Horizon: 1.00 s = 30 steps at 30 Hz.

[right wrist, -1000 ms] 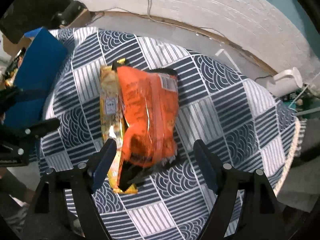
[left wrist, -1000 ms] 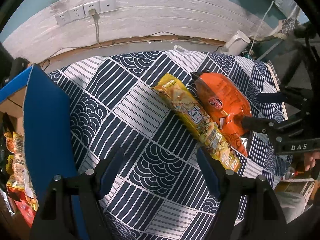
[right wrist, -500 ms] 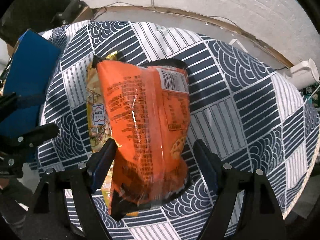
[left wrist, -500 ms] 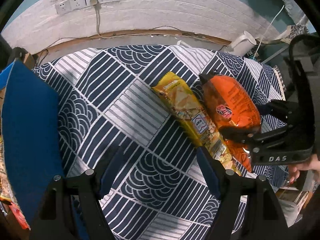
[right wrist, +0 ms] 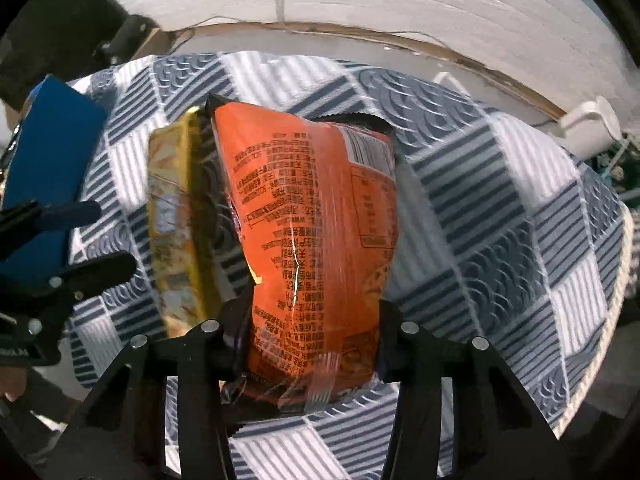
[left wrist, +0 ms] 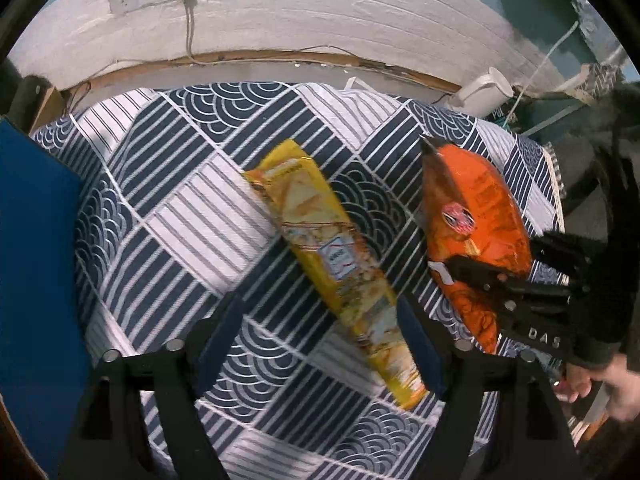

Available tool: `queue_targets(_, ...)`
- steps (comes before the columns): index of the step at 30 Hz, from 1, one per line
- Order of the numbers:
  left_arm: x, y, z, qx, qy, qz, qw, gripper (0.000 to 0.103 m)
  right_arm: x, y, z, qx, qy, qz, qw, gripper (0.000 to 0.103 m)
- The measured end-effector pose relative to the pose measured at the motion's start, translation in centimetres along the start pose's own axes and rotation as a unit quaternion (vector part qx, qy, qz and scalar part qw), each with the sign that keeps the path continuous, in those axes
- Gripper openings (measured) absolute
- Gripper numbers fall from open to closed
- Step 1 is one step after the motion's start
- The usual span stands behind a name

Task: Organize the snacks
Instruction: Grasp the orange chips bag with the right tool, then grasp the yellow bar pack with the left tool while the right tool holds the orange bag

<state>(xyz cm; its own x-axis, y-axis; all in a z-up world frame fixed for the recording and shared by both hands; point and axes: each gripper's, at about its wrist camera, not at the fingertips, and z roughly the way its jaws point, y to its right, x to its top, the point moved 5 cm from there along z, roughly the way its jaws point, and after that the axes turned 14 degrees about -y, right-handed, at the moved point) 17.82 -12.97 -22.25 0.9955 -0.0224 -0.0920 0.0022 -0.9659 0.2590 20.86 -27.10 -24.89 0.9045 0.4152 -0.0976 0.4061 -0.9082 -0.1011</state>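
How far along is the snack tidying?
Done: nothing I can confirm; the blue box at the table's left hides its contents. In hand: the right gripper jaws are closing around the orange bag. Left: the yellow pack lies on the cloth, the open left gripper above it.

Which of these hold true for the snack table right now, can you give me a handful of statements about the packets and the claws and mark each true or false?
1. The orange snack bag sits between the right claw fingers. True; the jaws are closing on it.
2. The yellow snack packet lies on top of the orange bag. False; it lies beside it on the patterned tablecloth.
3. The left claw grips the yellow packet. False; its jaws are opening, and only the packet's end lies between them.
4. A blue box stands at the table's left edge. True.
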Motion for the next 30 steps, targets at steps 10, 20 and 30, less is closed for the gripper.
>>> queue_targets(10,1.3,1.7,2.2,-0.006,-0.005,-0.052,0.9986,0.084,-4.6,4.6,-1.6,-0.020,0.014,0.045,0.999,0.045)
queue_targets(20,0.7,3.3,5.4,0.030,-0.042,-0.027,0.9983,0.081,-8.0,7.3,-2.9,-0.014,0.029,0.085,0.996,0.045)
queue_targets(30,-0.1,3.1,4.7,0.067,-0.033,0.015,0.9971,0.033,-8.8,8.0,-4.1,-0.019,0.040,0.096,0.994,0.045)
